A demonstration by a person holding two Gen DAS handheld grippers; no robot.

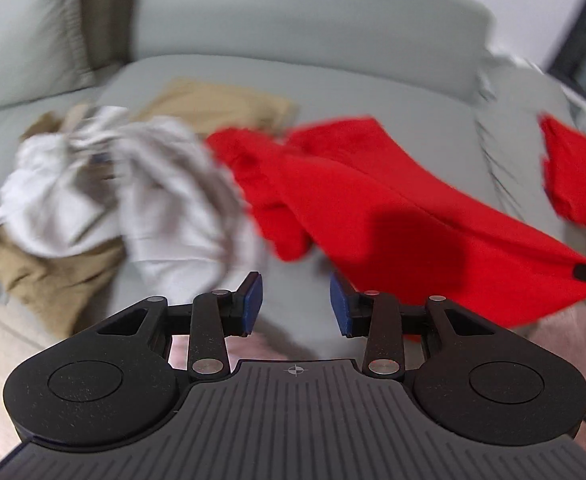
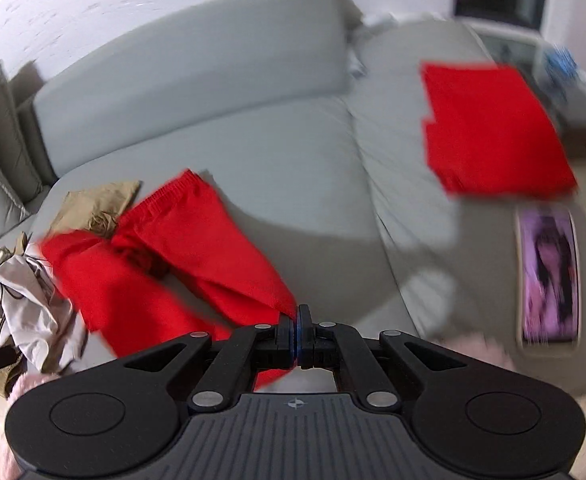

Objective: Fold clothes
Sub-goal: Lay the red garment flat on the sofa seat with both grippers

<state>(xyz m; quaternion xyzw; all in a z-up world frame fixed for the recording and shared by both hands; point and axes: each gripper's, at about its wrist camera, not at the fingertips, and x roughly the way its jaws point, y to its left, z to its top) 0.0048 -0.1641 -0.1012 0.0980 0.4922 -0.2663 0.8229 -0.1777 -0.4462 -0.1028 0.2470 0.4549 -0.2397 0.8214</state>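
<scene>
Here the right gripper's (image 2: pixel 297 334) fingers pinch the rumpled red garment (image 2: pixel 165 264); left gripper's (image 1: pixel 296 304) spread, empty.

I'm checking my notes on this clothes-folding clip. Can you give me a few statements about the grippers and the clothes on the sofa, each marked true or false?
1. The right gripper is shut on the red garment. True.
2. The left gripper grips the white garment. False: its jaws stand apart with nothing between them.
3. A folded red piece lies apart on the sofa. True.
4. The tan garment covers the red garment. False: it lies behind and beside it.
</scene>
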